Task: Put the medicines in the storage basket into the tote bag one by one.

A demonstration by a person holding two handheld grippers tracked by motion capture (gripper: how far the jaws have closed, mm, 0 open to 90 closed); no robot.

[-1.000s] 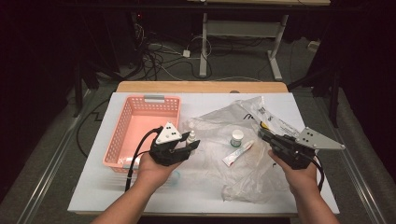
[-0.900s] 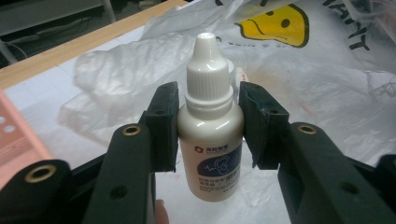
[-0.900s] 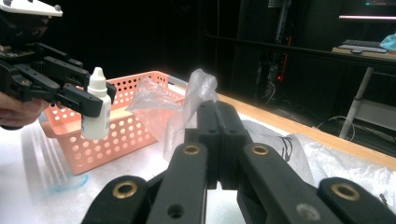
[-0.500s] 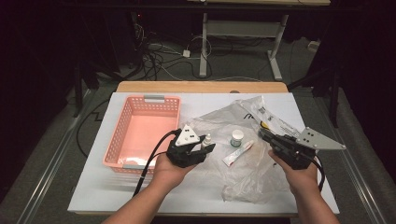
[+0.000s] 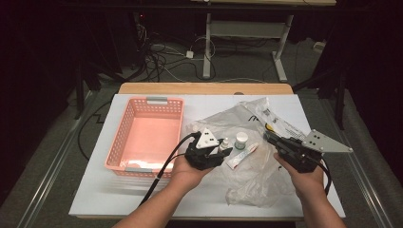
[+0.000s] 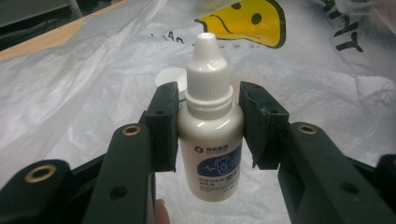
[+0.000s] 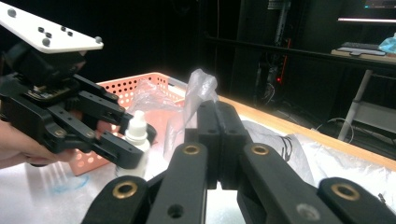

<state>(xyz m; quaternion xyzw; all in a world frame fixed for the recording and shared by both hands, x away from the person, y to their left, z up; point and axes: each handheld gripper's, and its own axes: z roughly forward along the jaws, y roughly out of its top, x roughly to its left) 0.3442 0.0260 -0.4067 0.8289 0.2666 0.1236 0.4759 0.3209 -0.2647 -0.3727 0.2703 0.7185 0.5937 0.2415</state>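
The left claw (image 5: 219,153) grips a small white dropper bottle (image 6: 211,126), both pads squeezing its shoulders just under the ribbed cap, and the bottle stands upright between them. From above, bottle and claw sit over the crumpled clear plastic bag (image 5: 247,175), just beside the pink basket (image 5: 124,137), which looks empty. The right claw (image 7: 217,140) is closed, jaws pressed flat together, and a fold of the bag's film rises right at its tips; I'd guess it pinches that film to keep the bag steady, though the pinch itself is hard to make out.

On the bag, a white-capped jar (image 5: 242,139) stands and a tube (image 5: 241,155) lies close to the held bottle, both untouched. More packets (image 5: 280,124) rest farther back on the white counter (image 5: 95,199).

So, as I read it, the unpacking has barely begun: one bottle in hand, nothing in the basket yet, and the jar, the tube and the packets all left to move.
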